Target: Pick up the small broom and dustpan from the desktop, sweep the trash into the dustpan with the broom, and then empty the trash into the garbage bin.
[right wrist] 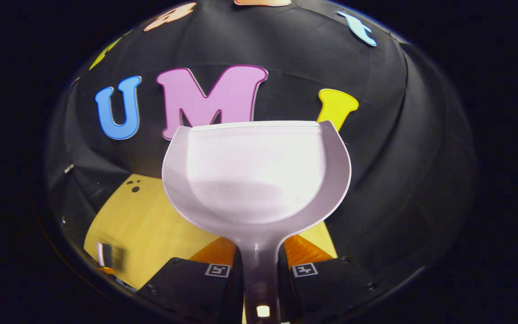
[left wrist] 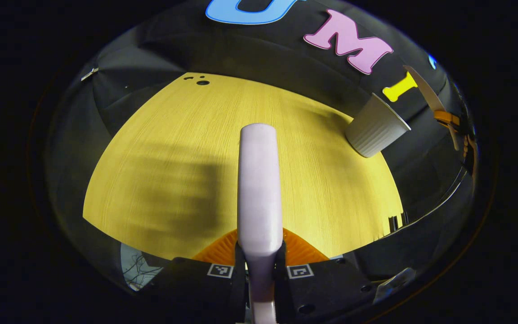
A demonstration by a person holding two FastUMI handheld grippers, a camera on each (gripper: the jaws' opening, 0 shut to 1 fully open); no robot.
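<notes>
In the left gripper view, my left gripper holds the pale lilac plastic broom handle between both fingers at bottom centre, over the yellow wooden desktop. A ribbed white paper cup lies tilted at upper right. In the right gripper view, my right gripper clamps the white plastic dustpan, its pan raised at the frame's centre.

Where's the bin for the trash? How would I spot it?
Find the yellow table in the left gripper view, then follow its far right edge. The garbage bin stands there: a pale, ribbed, cup-shaped tub, the lone thing standing on the table there.
</notes>
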